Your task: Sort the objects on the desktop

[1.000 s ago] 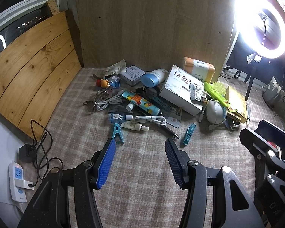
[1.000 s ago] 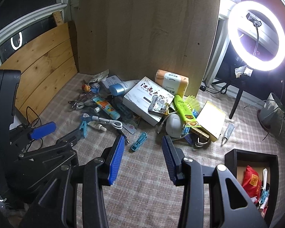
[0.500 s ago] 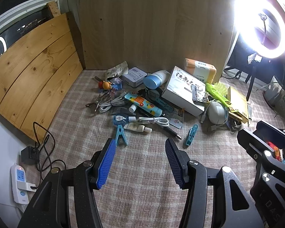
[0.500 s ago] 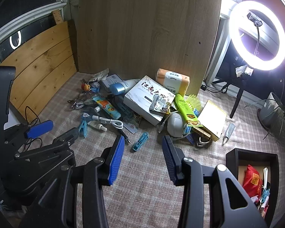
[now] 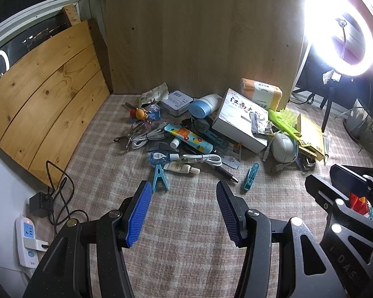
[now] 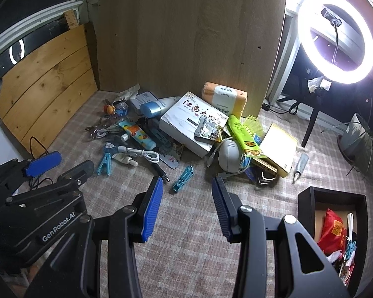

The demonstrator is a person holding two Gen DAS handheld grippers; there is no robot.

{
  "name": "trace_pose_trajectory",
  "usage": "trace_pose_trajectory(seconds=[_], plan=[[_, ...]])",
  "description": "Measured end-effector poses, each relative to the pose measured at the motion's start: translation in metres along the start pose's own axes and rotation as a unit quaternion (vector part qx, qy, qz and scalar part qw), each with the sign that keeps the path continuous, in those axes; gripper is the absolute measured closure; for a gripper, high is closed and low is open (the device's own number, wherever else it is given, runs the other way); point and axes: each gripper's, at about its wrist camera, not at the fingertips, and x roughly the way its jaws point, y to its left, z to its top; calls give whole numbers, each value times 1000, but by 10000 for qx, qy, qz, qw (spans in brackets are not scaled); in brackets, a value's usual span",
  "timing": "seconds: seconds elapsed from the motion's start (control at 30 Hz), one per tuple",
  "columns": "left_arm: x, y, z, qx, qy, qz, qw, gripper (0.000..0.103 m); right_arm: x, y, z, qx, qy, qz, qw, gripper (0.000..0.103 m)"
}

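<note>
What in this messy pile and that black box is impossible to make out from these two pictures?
- Black box, right wrist view: its contents run off the picture's edge; in the left wrist view the right gripper hides most of it.
- White book: whatever lies under it is covered.
- Grey tube: label too small to read.
- Ring light, left wrist view: glare washes out its middle.

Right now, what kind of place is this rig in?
Likely a home room set up as a makeshift recording corner, not a lab: a checked cloth under a heap of household clutter, a ring light on a stand, and loose wooden boards leaning against the wall.
</note>
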Motion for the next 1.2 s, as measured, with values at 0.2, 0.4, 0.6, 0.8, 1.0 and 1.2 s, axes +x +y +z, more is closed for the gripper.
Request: trace_pose_trajectory(seconds=[0.2, 0.4, 0.6, 0.8, 1.0, 1.2], plan=[[-3, -2, -1, 68, -39, -45, 10000, 51, 2, -1, -3, 58, 38, -18, 10000, 62], [-3, -3, -2, 100, -35, -73, 9999, 51, 2, 0, -4, 106, 50, -36, 9999, 62], [-3, -3, -3, 148, -51, -92, 9998, 51, 3, -1, -6, 170, 54, -45, 9998, 62], [6, -5, -6, 198, 35, -124, 9997, 50, 12, -6, -13, 327, 144, -23, 9994, 62], [17, -11, -10, 304, 119, -188, 9993, 50, 21, -16, -23, 541, 241, -55, 9982, 62], [41, -17, -22, 411, 255, -289, 9984, 50, 39, -30, -41, 758, 286, -142, 9966, 61]])
